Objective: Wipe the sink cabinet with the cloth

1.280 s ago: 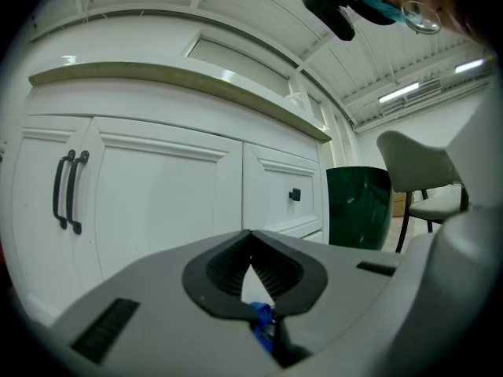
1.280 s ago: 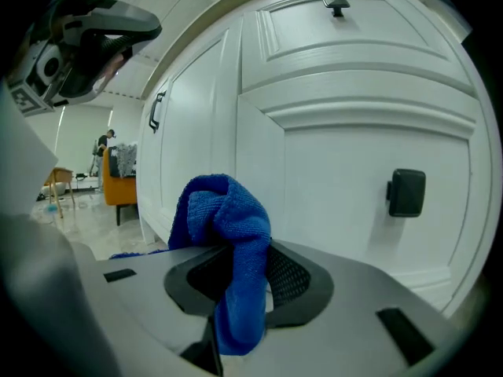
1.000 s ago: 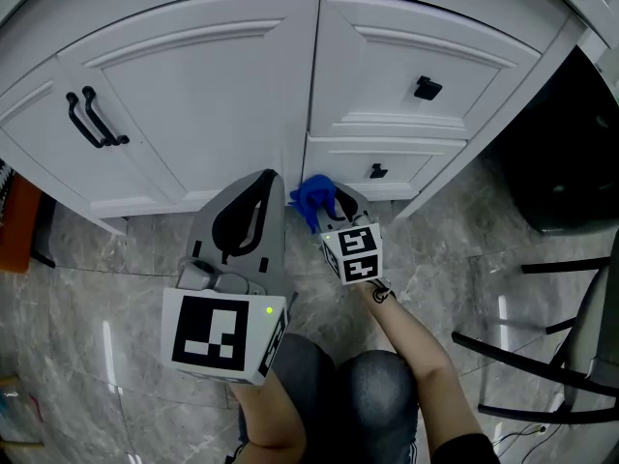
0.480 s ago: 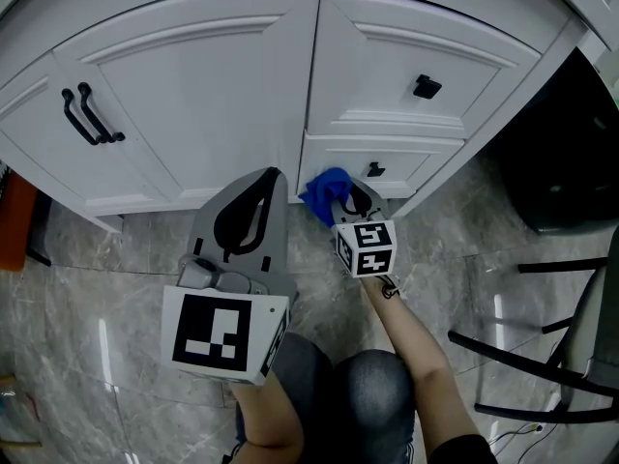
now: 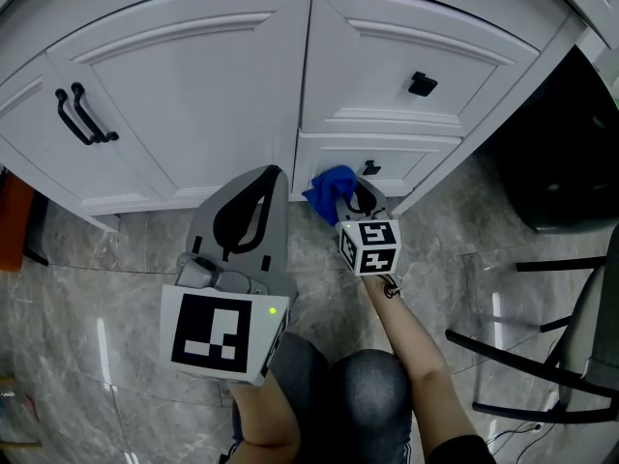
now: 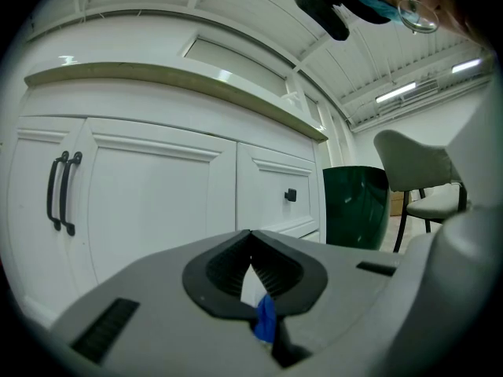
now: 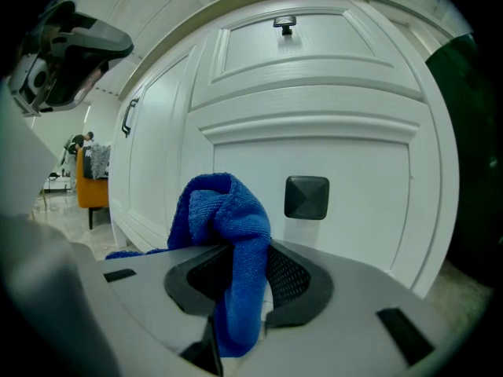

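**A:** Where is the cloth?

**B:** Blue cloth is pinched in the right gripper. The jaws are clamped on its middle, with a bunched fold poking out ahead. It is at the lower drawer of the sink cabinet, just left of the square black knob and low near the floor.

**A:** And the left gripper?

**B:** Left gripper has its jaw tips pressed together and grips nothing. It is parked near the person, off the left door.

**A:** How should the wipe go?

**B:** My read is to push the fold flat so that cloth, not jaw tips, meets the paint. Stroke sideways along the drawer face, skirt the knob and run the moulding grooves. I can't confirm real contact from here.
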